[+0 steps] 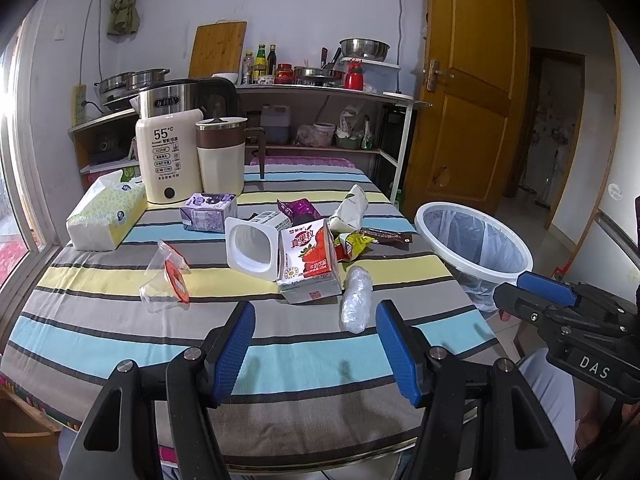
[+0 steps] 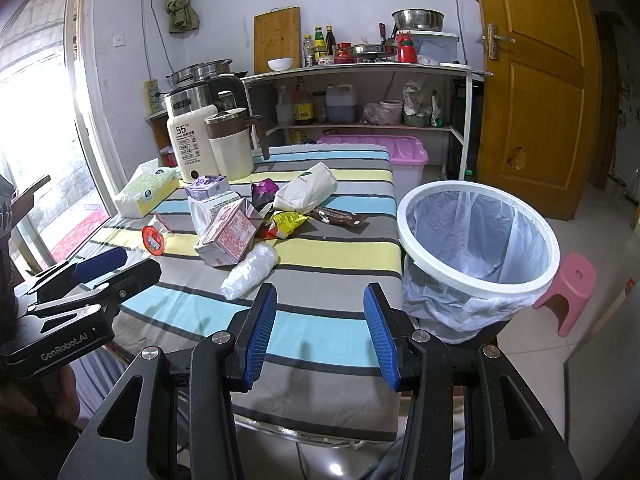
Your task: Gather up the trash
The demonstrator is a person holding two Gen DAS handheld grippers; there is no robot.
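Note:
Trash lies in a heap mid-table: a strawberry milk carton [image 1: 310, 260] [image 2: 228, 236], a white plastic cup on its side [image 1: 254, 246], a crumpled clear plastic roll [image 1: 355, 298] [image 2: 250, 270], a yellow wrapper [image 1: 352, 244] [image 2: 288, 222], a brown wrapper [image 1: 386, 236] [image 2: 340, 216], a white pouch [image 1: 352, 208] [image 2: 306, 190], a purple carton [image 1: 208, 210] and a clear bag with a red lid [image 1: 170, 276] [image 2: 153, 240]. A white bin with a clear liner [image 1: 474, 240] [image 2: 478, 236] stands right of the table. My left gripper [image 1: 316, 344] and right gripper [image 2: 320, 332] are open and empty above the near table edge.
A tissue pack [image 1: 106, 216], a cream kettle [image 1: 170, 160] and a brown-lidded jug [image 1: 222, 156] stand at the table's far left. Behind are a shelf with cookware [image 1: 320, 92], a pink storage box [image 2: 376, 152], a wooden door [image 1: 468, 80] and a pink stool [image 2: 572, 292].

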